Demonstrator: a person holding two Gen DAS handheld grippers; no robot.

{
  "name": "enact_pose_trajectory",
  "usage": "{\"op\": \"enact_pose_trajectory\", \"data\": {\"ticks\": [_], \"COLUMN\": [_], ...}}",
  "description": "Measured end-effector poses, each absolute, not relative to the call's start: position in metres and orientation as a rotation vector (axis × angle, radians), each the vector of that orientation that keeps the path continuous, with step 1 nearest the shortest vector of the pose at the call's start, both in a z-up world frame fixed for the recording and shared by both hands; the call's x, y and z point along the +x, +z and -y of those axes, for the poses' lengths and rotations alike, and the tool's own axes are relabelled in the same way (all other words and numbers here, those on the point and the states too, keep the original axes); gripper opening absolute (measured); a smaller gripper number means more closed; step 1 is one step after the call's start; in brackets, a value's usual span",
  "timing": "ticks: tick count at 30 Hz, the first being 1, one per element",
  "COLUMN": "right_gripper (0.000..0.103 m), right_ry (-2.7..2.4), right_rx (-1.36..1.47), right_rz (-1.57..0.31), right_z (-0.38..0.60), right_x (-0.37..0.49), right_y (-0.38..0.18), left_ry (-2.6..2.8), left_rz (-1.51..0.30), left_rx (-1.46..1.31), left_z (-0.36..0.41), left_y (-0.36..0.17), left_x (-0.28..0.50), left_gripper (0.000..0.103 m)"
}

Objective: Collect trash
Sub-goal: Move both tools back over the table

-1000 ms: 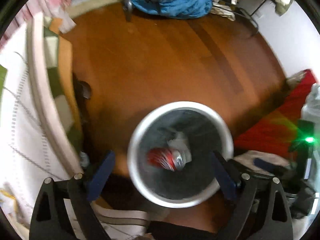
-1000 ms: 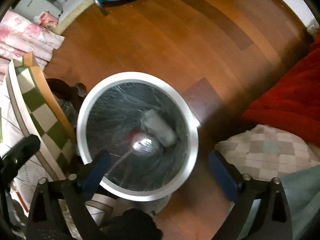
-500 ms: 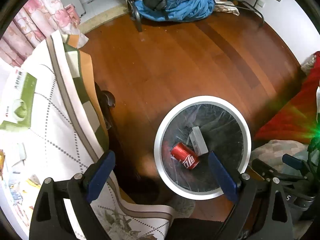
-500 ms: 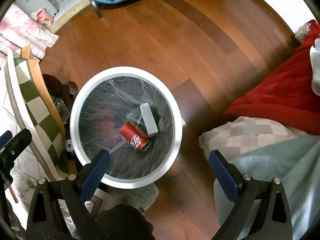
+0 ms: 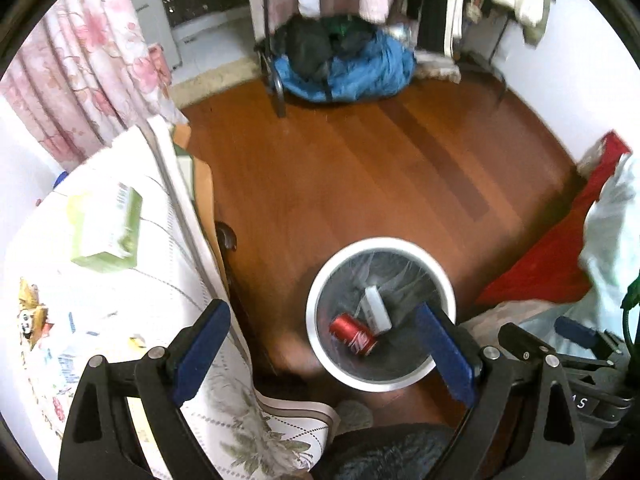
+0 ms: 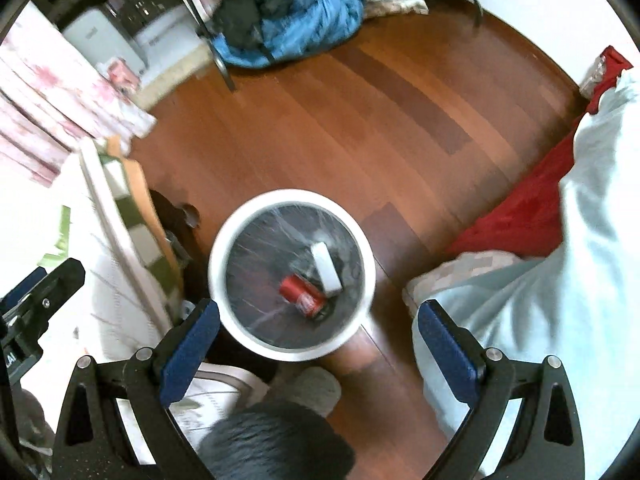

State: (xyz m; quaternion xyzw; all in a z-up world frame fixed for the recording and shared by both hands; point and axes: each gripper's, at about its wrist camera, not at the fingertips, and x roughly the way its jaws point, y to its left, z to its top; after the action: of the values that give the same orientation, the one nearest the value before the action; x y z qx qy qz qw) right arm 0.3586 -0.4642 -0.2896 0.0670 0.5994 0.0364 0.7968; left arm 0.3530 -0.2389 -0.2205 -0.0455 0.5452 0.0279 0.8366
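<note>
A round white trash bin (image 5: 320, 354) (image 6: 224, 320) lined with clear plastic stands on the wooden floor. Inside lie a red soda can (image 5: 354, 334) (image 6: 301, 295) and a small white box (image 5: 376, 306) (image 6: 326, 267). My left gripper (image 5: 324, 350) hangs high above the bin's near side, open, nothing between its blue pads. My right gripper (image 6: 318, 346) is also open and empty, well above the bin's near rim. On the table at the left rest a green-and-white box (image 5: 108, 228) and some wrappers (image 5: 36, 316).
A table with a patterned cloth (image 5: 160, 300) (image 6: 116, 264) stands left of the bin. A red blanket (image 5: 560, 248) (image 6: 528, 200) and pale bedding (image 6: 560, 280) lie to the right. Blue clothing (image 5: 352, 68) (image 6: 288, 28) is piled at the far side of the wooden floor (image 5: 360, 168).
Both grippers have risen and pulled back from the bin, so it looks smaller. The can has settled inside beside the white box. More of the table shows.
</note>
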Motion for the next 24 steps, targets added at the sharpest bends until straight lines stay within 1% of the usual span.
{"op": "enact_pose_trajectory", "data": {"ticks": [3, 6, 9, 11, 13, 16, 20, 24], "right_gripper": [0.101, 0.101, 0.101, 0.101, 0.101, 0.101, 0.100, 0.098], "right_ry": [0.130, 0.203, 0.304, 0.387, 0.495, 0.664, 0.825, 0.850], "right_rx": [0.147, 0.121, 0.043, -0.034, -0.139, -0.326, -0.632, -0.894], "right_rz": [-1.226, -1.192, -1.182, -1.188, -1.202, -1.252, -1.317, -1.342], "right_z": [0.444, 0.412, 0.358, 0.316, 0.266, 0.192, 0.108, 0.061], "right_x": [0.353, 0.350, 0.347, 0.343, 0.333, 0.312, 0.272, 0.247], "right_y": [-0.250, -0.221, -0.206, -0.205, -0.212, -0.234, -0.282, -0.329], "left_ry": [0.082, 0.144, 0.245, 0.337, 0.418, 0.545, 0.659, 0.725], "left_rz": [-1.091, -1.035, -0.998, -0.990, -0.991, -1.024, -1.116, -1.187], "left_rx": [-0.123, -0.136, -0.147, -0.152, -0.170, -0.214, -0.308, -0.385], "left_z": [0.216, 0.181, 0.133, 0.099, 0.069, 0.025, -0.016, -0.038], "left_y": [-0.186, -0.157, -0.141, -0.141, -0.147, -0.173, -0.231, -0.281], "left_x": [0.342, 0.326, 0.302, 0.281, 0.256, 0.212, 0.158, 0.121], "left_gripper": [0.095, 0.095, 0.095, 0.095, 0.095, 0.095, 0.095, 0.095]}}
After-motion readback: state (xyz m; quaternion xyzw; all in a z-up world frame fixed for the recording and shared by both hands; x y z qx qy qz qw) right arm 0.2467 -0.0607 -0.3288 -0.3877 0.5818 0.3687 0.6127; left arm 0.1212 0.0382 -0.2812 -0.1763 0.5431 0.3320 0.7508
